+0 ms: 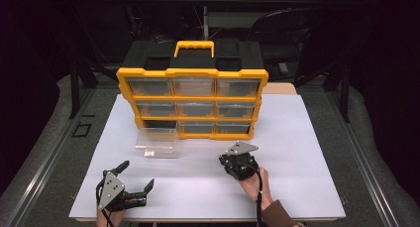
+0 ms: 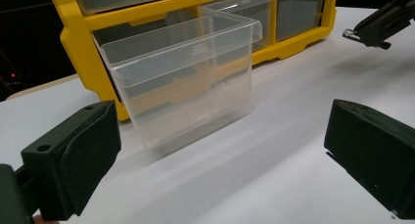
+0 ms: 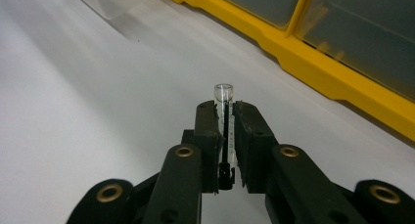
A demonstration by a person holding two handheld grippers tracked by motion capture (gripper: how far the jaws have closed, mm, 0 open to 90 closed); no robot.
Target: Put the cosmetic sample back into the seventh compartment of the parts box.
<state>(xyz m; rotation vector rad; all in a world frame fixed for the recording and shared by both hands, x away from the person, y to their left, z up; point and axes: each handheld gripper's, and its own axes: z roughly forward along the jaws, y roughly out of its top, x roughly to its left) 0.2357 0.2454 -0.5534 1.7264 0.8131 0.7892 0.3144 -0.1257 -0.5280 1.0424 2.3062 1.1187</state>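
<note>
A small clear glass tube (image 3: 224, 92) with a printed scale stands pinched between the pads of my right gripper (image 3: 225, 112), its open rim poking out past the tips. That gripper (image 1: 232, 161) hovers over the white board just in front of the yellow drawer cabinet (image 1: 193, 73). A clear plastic drawer (image 1: 156, 142) rests on the board before the cabinet's empty lower-left slot (image 1: 158, 124). My left gripper (image 1: 137, 174) sits open near the front left edge, aimed at the drawer (image 2: 181, 82) with nothing between its jaws (image 2: 220, 131).
The white board (image 1: 297, 162) covers the table. The cabinet (image 2: 83, 53) has a yellow handle (image 1: 194, 46) and several closed translucent drawers. Dark stands and a chair are behind it. The right gripper's tip (image 2: 379, 23) appears far off in the left gripper view.
</note>
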